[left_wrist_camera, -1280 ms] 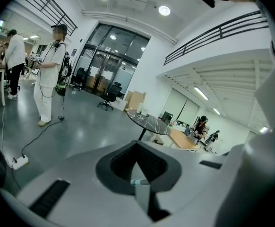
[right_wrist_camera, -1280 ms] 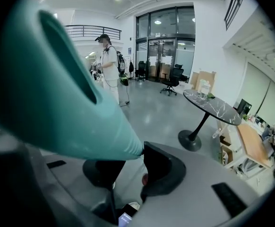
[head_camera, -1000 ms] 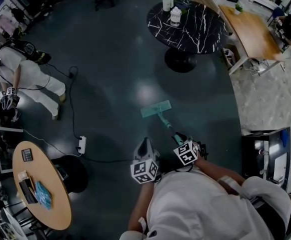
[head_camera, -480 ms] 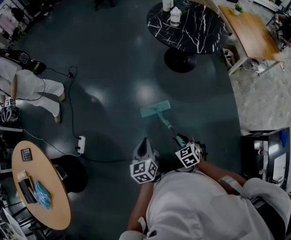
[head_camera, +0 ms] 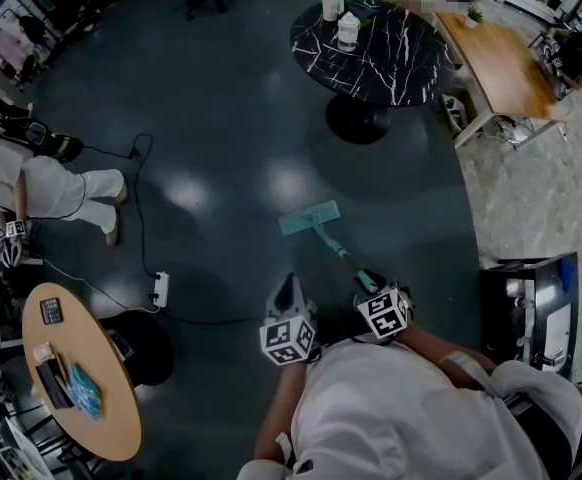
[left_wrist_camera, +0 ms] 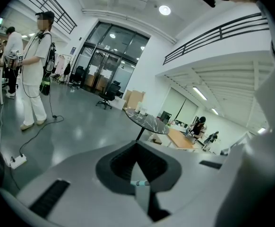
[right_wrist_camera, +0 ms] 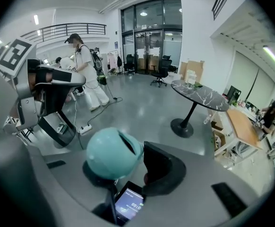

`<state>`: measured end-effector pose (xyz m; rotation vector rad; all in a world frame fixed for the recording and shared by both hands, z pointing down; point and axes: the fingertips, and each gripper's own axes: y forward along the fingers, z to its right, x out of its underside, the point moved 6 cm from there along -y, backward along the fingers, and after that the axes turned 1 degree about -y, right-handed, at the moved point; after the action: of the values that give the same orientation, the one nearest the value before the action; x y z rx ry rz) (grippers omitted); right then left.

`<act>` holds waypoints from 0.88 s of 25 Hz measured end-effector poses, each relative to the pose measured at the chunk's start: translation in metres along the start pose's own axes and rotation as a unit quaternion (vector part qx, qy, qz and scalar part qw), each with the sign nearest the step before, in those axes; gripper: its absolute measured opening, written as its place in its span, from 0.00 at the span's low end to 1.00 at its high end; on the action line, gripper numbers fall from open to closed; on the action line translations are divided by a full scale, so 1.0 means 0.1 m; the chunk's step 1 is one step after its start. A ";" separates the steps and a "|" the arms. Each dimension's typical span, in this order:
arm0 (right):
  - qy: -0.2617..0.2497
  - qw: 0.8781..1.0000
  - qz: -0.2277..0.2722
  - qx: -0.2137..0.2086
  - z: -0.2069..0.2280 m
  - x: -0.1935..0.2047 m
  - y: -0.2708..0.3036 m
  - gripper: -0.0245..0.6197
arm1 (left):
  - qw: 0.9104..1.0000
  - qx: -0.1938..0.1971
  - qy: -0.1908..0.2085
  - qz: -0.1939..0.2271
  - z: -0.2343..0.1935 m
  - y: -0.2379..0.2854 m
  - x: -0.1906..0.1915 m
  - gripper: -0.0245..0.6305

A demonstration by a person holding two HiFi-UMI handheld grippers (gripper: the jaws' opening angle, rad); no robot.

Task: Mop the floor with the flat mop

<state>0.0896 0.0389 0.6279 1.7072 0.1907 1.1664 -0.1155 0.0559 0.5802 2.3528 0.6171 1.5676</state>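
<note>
R gripper [head_camera: 367,286] is clamping jaws on the rounded handle end [right_wrist_camera: 113,151] of the teal flat mop [head_camera: 309,218], whose head is lying on the dark glossy floor [head_camera: 231,118] at its 11 o'clock. L gripper [head_camera: 289,296], at R's 9 o'clock, is holding jaws together, empty.

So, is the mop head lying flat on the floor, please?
Flat, it seems: the head view shows the mop head as a full rectangle on the floor.

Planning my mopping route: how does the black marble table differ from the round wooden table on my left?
The black marble table has a dark, white-veined top; the round wooden table has a plain tan one. The marble table carries white containers near its edge; the wooden one carries dark gadgets and a blue booklet. Both tops are round.
</note>
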 end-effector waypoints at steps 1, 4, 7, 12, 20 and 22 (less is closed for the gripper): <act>0.000 1.000 0.000 0.001 0.00 0.00 -0.01 0.22 | 1.000 0.001 -0.001 0.000 0.00 0.00 0.00 0.04; -0.005 1.000 0.001 0.001 -0.02 -0.02 -0.06 0.22 | 1.000 0.003 -0.004 -0.004 0.00 0.00 0.01 0.04; -0.017 1.000 0.003 -0.001 -0.03 -0.04 -0.10 0.22 | 1.000 0.006 -0.003 -0.006 0.01 0.03 0.03 0.04; -0.019 1.000 0.000 -0.005 -0.03 -0.04 -0.11 0.22 | 1.000 0.009 -0.003 -0.008 0.04 0.06 0.02 0.04; -0.008 1.000 -0.008 0.001 -0.02 0.04 -0.11 0.22 | 1.000 0.009 0.000 -0.015 0.03 0.09 0.03 0.04; -0.009 1.000 -0.006 0.002 -0.02 0.08 -0.08 0.22 | 1.000 0.009 0.000 -0.018 0.03 0.10 0.04 0.04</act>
<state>0.0951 0.0482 0.6264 1.7174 0.1919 1.1425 -0.1092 0.0491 0.5868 2.3428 0.6728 1.5522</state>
